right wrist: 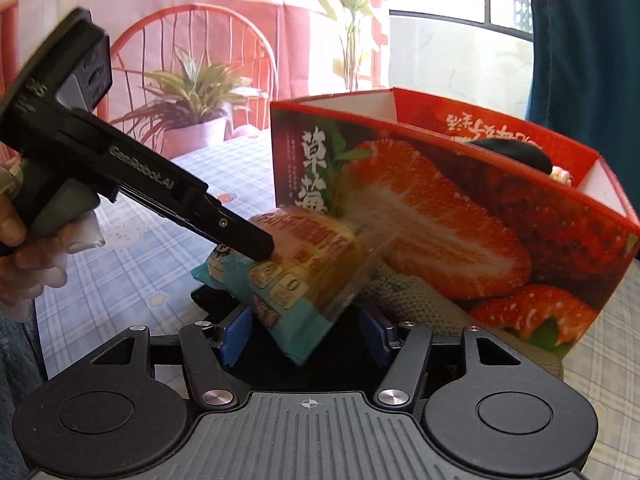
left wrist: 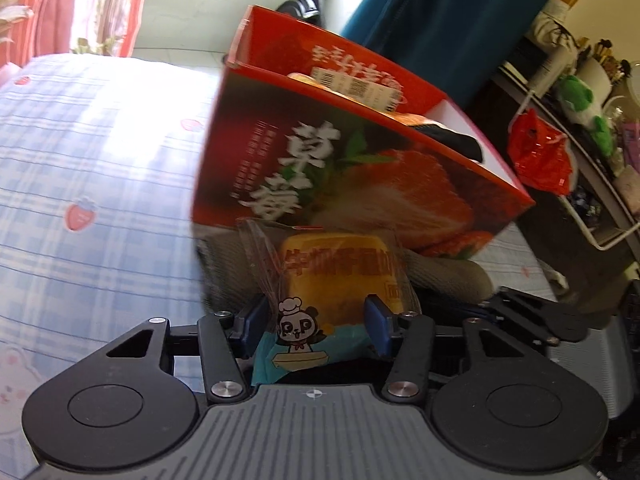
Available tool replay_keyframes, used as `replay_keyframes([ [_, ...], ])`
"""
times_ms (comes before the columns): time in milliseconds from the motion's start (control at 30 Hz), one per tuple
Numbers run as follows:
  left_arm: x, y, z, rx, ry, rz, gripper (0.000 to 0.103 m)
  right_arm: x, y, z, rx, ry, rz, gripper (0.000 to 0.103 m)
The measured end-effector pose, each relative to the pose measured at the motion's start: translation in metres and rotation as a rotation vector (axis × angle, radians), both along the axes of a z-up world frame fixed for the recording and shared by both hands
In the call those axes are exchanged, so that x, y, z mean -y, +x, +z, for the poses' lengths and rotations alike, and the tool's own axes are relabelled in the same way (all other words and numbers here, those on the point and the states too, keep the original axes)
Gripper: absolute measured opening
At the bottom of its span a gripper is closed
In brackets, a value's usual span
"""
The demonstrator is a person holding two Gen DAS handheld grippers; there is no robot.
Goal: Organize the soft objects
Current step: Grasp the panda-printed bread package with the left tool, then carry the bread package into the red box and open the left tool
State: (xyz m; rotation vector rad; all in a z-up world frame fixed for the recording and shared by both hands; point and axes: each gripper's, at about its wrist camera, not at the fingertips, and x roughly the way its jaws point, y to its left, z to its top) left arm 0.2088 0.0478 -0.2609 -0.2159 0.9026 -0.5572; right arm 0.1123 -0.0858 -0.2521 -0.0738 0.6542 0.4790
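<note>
Bed w/ blue plaid sheet (left wrist: 100, 152) under all. Red strawberry box (right wrist: 460, 208) stands on it, open top, black item inside. Knit cloth (right wrist: 416, 292) at box foot. Wrapped cake pack (left wrist: 336, 276) just in front of box, clamped by left gripper (left wrist: 320, 320). Right gripper (right wrist: 306, 330): jaws apart, pads off the pack's lower end btwn them.

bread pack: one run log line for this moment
left gripper: shut on bread pack | right gripper: open, under pack | red box: behind
</note>
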Motion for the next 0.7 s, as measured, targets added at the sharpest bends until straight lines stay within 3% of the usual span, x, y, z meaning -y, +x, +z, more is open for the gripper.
replay_keyframes([
  [267, 0.026, -0.011, -0.003, 0.017, -0.023, -0.056, 0.055, 0.006, -0.001, -0.002, 0.016, -0.059, -0.032, 0.057],
  [700, 0.060, -0.013, 0.004, 0.046, 0.023, -0.113, 0.056, 0.026, -0.013, 0.006, 0.067, -0.171, -0.024, 0.058],
])
